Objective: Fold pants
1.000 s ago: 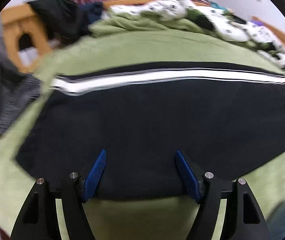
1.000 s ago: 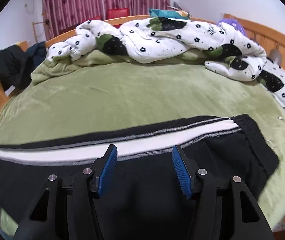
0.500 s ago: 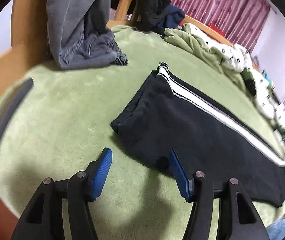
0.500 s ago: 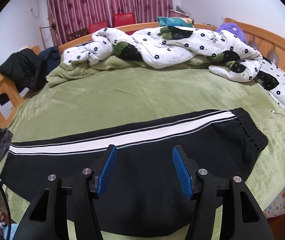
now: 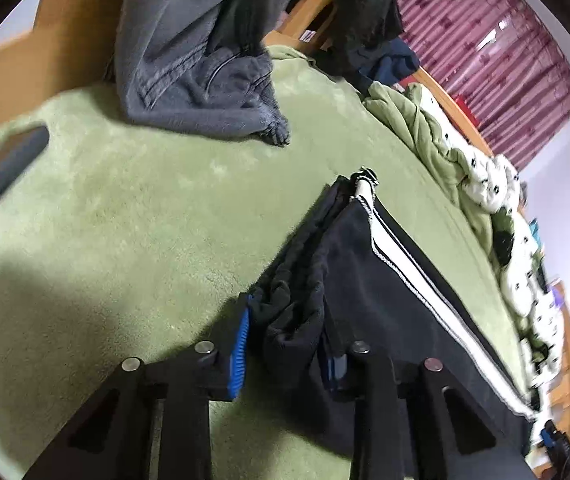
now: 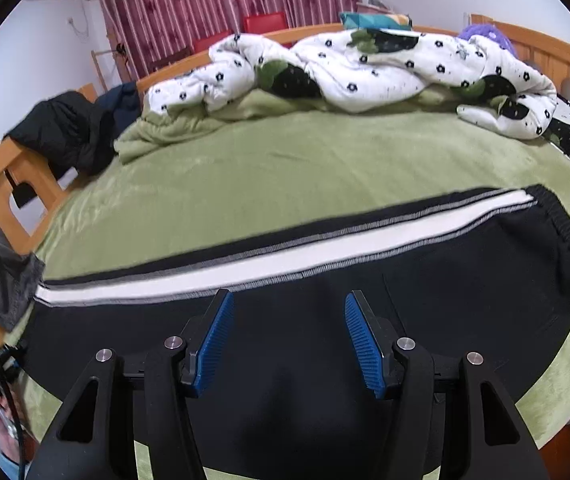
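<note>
Left wrist view: black pants (image 5: 385, 300) with a white side stripe (image 5: 417, 276) spread flat on a green blanket (image 5: 145, 216), running from the lower centre of the frame away toward the right edge. Left gripper (image 5: 285, 344) at the near end of the pants, jaws closing with a bunched fold of the cuff end between them. Blue-ribbed pad (image 5: 241, 344) on the left side right against the gathered black cloth; the other pad mostly buried under fabric, so a full pinch cannot be confirmed. Grey garment (image 5: 201, 72) heaped at the far left of the blanket, well apart from the pants. Dark jacket (image 5: 365, 20) draped over the wooden bed frame (image 5: 65, 52) beyond. Crumpled white quilt with dark flowers (image 5: 517, 248) along the right side.

Right wrist view: same pants (image 6: 465, 280) lying crosswise, elastic waistband (image 6: 557, 220) at the right, stripe along the far edge. Right gripper (image 6: 287, 336) above the broad black middle, fingers held apart at a middling width, nothing between the pads, black cloth directly beneath and beyond the tips. Contact with the fabric cannot be told. Flowered quilt (image 6: 365, 68) piled along the far edge of the blanket (image 6: 285, 168), red-striped curtain (image 6: 225, 4) behind.
</note>
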The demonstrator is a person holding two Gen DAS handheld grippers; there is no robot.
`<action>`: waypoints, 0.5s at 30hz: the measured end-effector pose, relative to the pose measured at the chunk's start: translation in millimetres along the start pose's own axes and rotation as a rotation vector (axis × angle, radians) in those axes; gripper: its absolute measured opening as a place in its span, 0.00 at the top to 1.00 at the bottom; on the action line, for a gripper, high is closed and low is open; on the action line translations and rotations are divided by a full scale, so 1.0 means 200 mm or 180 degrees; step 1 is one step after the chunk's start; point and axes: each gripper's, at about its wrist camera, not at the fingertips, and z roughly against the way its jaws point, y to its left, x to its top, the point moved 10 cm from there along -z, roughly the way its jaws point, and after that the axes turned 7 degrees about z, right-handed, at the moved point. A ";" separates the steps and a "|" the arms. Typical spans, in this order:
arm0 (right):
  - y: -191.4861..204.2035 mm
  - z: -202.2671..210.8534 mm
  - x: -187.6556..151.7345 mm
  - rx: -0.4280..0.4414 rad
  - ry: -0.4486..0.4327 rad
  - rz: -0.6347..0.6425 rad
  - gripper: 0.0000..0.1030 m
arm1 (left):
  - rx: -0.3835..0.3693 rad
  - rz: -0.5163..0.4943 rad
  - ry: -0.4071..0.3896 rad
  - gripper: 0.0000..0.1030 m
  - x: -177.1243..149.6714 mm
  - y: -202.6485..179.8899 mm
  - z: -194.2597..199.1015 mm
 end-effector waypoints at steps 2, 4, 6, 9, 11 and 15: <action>-0.03 -0.01 -0.03 -0.0028 0.0073 0.0044 0.44 | 0.0153 -0.0195 -0.0134 0.76 0.02 -0.08 0.06; -0.07 0.00 -0.04 -0.0052 0.0065 0.0065 0.44 | 0.0217 -0.0362 -0.0257 0.77 0.05 -0.18 0.13; -0.13 0.03 -0.03 -0.0061 0.0005 0.0091 0.44 | 0.0230 -0.0558 -0.0369 0.77 0.08 -0.33 0.21; -0.22 0.04 -0.04 -0.0090 -0.0046 0.0164 0.44 | 0.0081 -0.0962 -0.0573 0.77 0.07 -0.69 0.38; -0.31 0.05 -0.06 -0.0151 -0.0051 0.0221 0.44 | 0.0103 -0.1312 -0.0706 0.77 0.03 -0.94 0.47; -0.51 0.07 -0.11 -0.0318 0.0014 0.0151 0.44 | 0.0058 -0.1998 -0.0870 0.77 -0.19 -1.42 0.57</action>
